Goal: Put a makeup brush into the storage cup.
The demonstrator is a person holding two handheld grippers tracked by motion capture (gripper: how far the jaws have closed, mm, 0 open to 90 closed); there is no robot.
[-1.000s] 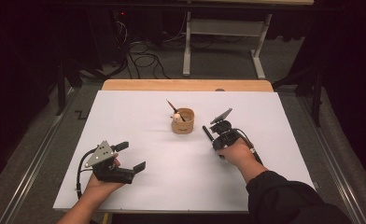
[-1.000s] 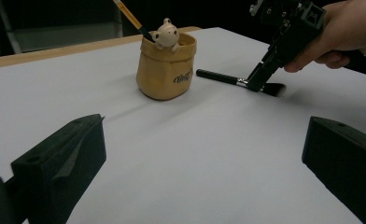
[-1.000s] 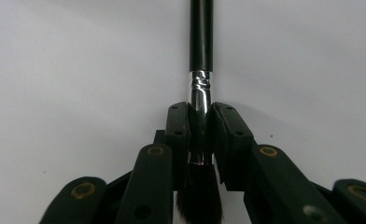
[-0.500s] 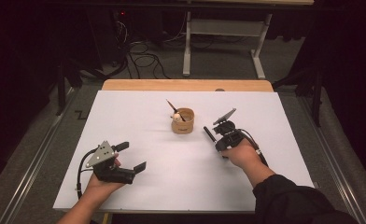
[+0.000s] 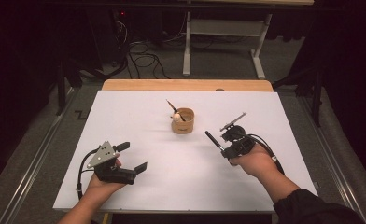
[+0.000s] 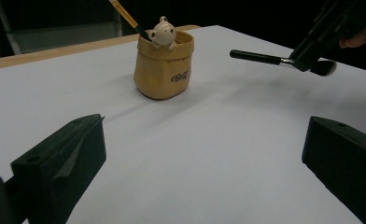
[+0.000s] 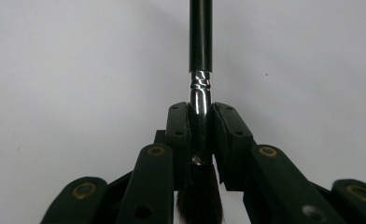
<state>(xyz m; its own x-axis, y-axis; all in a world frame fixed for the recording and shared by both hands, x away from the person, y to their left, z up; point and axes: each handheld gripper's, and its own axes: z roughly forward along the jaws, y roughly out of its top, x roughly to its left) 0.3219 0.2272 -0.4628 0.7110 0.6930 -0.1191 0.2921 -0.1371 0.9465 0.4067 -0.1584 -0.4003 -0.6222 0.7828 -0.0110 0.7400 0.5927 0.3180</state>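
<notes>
Nearest the camera in the high view, at the lower left of the frame, the left gripper (image 5: 133,156) sits low over the white table (image 5: 139,116), resting in the person's hand with its grey three-cornered plate on top. Jaws wide apart, nothing between them. In the left gripper view those two black jaws stand at the bottom corners of the frame with bare white surface in the gap.

Over to the lower right of the high view, the right gripper (image 5: 228,148) is lifted off the table in the person's right hand, jaws closed on a makeup brush (image 5: 214,140). The right gripper view shows it cleanly: both pads pinch the shiny metal ferrule, the black handle (image 7: 200,32) runs straight up to the top of the frame, and the dark bristles (image 7: 197,198) sit at the bottom centre between the jaws. In the left gripper view, upper right, the brush is roughly level in the air, handle pointing toward frame centre, pale-tipped bristles at the right.

Farther back, just above the centre of the high view, stands the tan cup (image 5: 183,122), upright, with a small animal figure (image 6: 162,32) on its rim and a pencil-like stick (image 5: 172,108) leaning out toward the upper left. The brush is near the cup, not touching it.

Beyond, along the far table edge, a wooden strip (image 5: 186,85).
</notes>
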